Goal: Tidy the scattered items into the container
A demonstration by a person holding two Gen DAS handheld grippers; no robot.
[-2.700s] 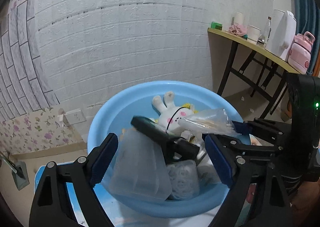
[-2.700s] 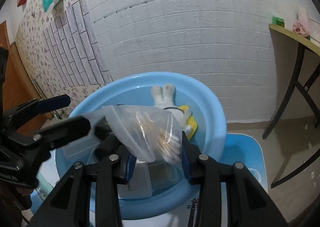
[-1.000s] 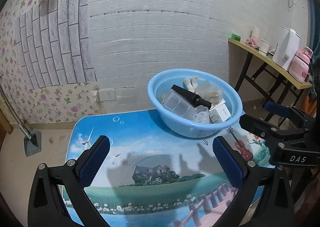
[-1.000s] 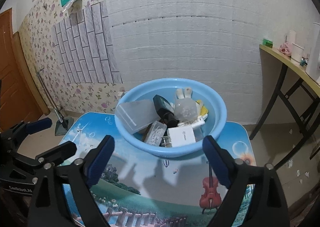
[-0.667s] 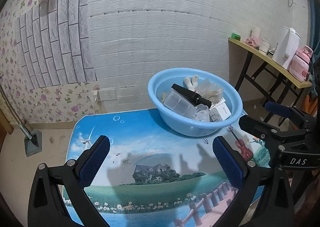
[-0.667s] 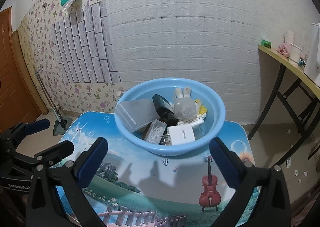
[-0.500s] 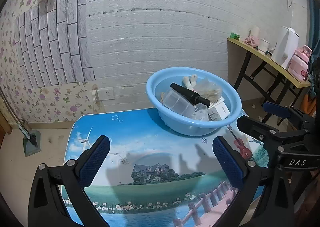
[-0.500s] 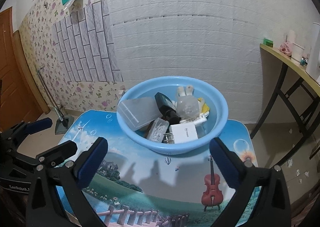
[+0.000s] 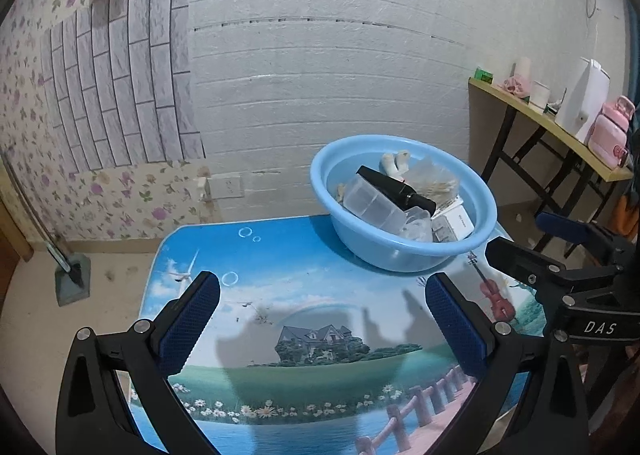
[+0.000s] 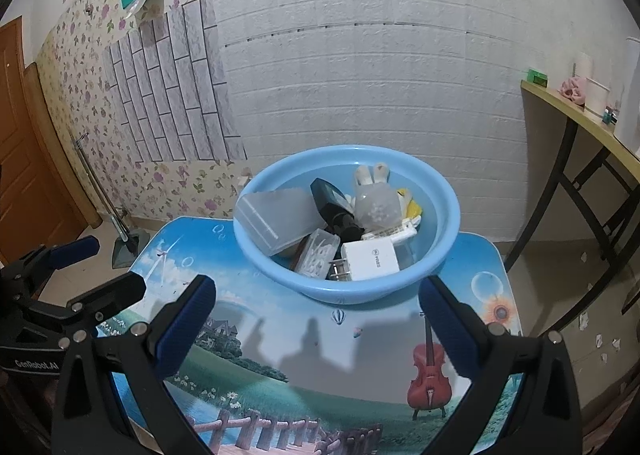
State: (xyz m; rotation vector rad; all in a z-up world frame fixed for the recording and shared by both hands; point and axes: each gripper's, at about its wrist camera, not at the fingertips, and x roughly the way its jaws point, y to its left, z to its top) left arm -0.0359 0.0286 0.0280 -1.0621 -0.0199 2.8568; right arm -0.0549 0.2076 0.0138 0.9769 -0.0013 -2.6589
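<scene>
We hold the left gripper low over the near side of the picture-printed table, jaws spread wide and nothing between them. The right gripper hangs beside it over the same table, jaws just as wide and bare.

Ahead of us, at the far edge of the table near the white brick wall, sits the blue basin, and everything we can see of the task's items lies inside it. On its left side a frosted plastic box leans against the rim. Next to that a black bottle lies tilted across the middle. Behind it the white plush rabbit pokes its ears up at the far side, with a clear bag resting over it. At the near side we see a white charger with its prongs pointing left, and a small clear case touching it.

The tabletop around the basin shows only its printed landscape and the grippers' shadows.
</scene>
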